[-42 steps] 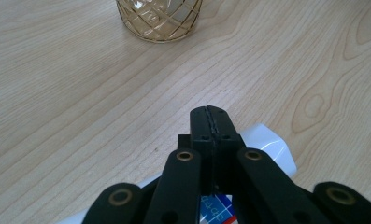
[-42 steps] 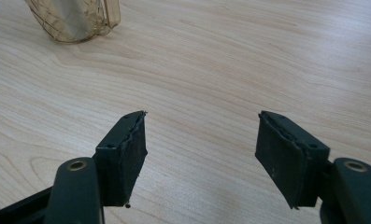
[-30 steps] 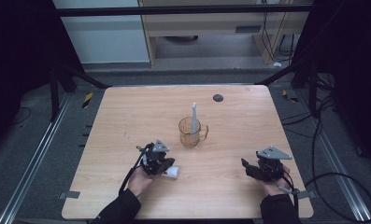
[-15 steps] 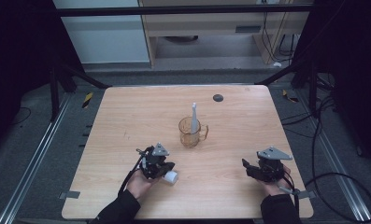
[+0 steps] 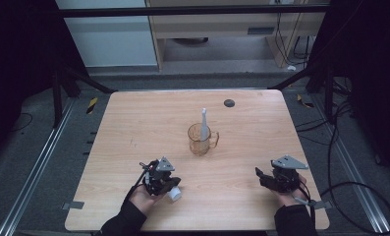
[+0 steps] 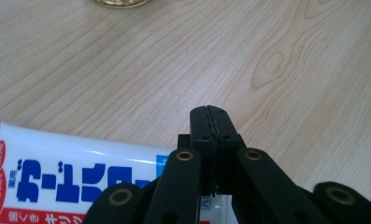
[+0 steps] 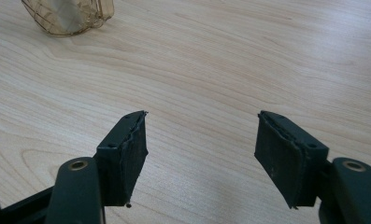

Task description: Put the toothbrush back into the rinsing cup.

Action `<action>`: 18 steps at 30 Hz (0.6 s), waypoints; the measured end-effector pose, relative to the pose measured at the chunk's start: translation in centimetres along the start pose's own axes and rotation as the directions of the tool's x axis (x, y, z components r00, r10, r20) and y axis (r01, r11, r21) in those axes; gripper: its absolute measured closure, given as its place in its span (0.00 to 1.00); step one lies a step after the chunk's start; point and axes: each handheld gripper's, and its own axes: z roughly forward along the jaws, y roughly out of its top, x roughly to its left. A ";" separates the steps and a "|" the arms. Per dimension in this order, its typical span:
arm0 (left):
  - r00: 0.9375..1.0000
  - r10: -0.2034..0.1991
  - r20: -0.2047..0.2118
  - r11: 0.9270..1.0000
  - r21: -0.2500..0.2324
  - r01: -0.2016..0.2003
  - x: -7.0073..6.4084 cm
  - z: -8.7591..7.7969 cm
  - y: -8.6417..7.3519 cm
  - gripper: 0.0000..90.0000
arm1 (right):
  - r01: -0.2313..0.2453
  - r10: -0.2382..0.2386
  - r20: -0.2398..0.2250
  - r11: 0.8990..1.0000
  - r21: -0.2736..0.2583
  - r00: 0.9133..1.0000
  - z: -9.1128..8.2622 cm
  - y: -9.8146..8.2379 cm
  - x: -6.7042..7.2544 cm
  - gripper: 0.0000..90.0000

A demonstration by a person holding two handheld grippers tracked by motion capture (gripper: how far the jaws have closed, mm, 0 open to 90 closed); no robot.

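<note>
A white toothpaste tube (image 6: 71, 177) with blue and red print lies across the wooden table (image 5: 251, 147), right under my left gripper (image 6: 211, 112). Its white end (image 5: 174, 194) sticks out beside the left gripper (image 5: 159, 178) near the table's front left. The left jaws are pressed together, and I see nothing between the pads. My right gripper (image 7: 202, 149) hovers low over bare wood at the front right (image 5: 276, 179), open and empty. An amber glass mug (image 5: 201, 139) stands mid-table with a white toothbrush (image 5: 204, 123) upright in it.
A small dark round disc (image 5: 229, 103) lies near the table's far edge. Black frame posts stand at the table's far corners, and cables run along the floor on the right. The mug's base shows at the top of both gripper views (image 7: 66, 16).
My left gripper has drifted slightly toward the near edge of the table, and the white tube end beside it has shifted the same way. The right gripper has stayed put.
</note>
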 end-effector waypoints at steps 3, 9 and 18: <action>1.000 0.005 0.003 1.000 0.007 -0.005 -0.1 -0.2 -0.2 0.99 | 0.002 -0.002 0.000 1.000 0.001 1.000 0.0 0.0 0.0 0.38; 1.000 0.002 0.012 1.000 0.011 -0.002 -0.3 -0.7 -0.7 0.99 | 0.006 -0.006 0.003 1.000 0.004 1.000 0.0 -0.1 0.1 0.38; 1.000 0.011 0.011 1.000 0.029 -0.012 -0.5 -2.0 -2.1 0.99 | 0.005 -0.005 0.006 1.000 0.006 1.000 -0.1 -0.2 0.1 0.38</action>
